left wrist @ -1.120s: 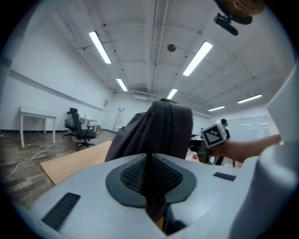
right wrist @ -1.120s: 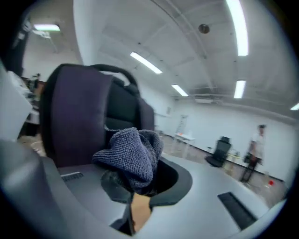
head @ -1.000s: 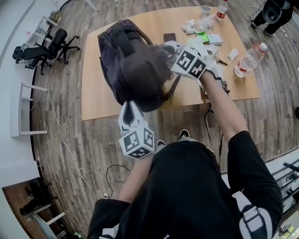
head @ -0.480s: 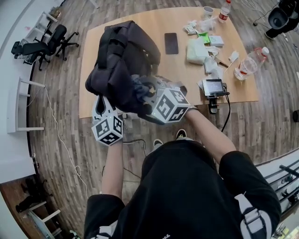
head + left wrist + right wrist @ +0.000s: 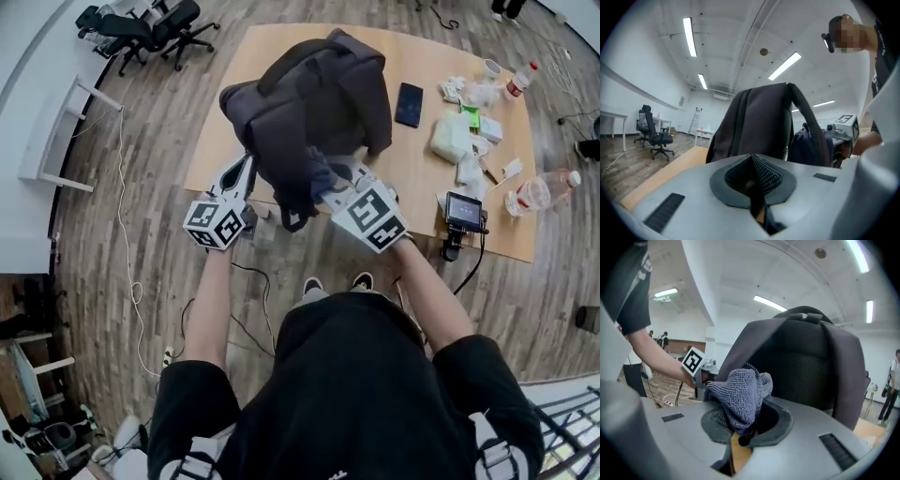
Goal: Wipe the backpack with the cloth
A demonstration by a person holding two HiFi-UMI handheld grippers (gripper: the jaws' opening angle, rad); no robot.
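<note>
A dark backpack (image 5: 314, 98) stands upright near the front left edge of the wooden table (image 5: 422, 178). My right gripper (image 5: 325, 187) is shut on a blue-grey terry cloth (image 5: 317, 174) and presses it against the bag's lower front. In the right gripper view the cloth (image 5: 740, 392) bunches out of the jaws in front of the backpack (image 5: 806, 362). My left gripper (image 5: 248, 165) lies at the bag's lower left side. In the left gripper view its pads (image 5: 761, 176) meet with nothing showing between them, and the backpack (image 5: 759, 124) rises just beyond.
To the bag's right the table holds a black phone (image 5: 410, 103), white packets (image 5: 452, 136), a small screen device (image 5: 464, 212) on the front edge and a water bottle (image 5: 544, 192). Office chairs (image 5: 155, 23) stand far left. A cable (image 5: 127, 244) runs over the floor.
The right gripper has come with the cloth from the bag's right side to its lower front. The left gripper has shifted from under the bag to its left side. The head view has swung.
</note>
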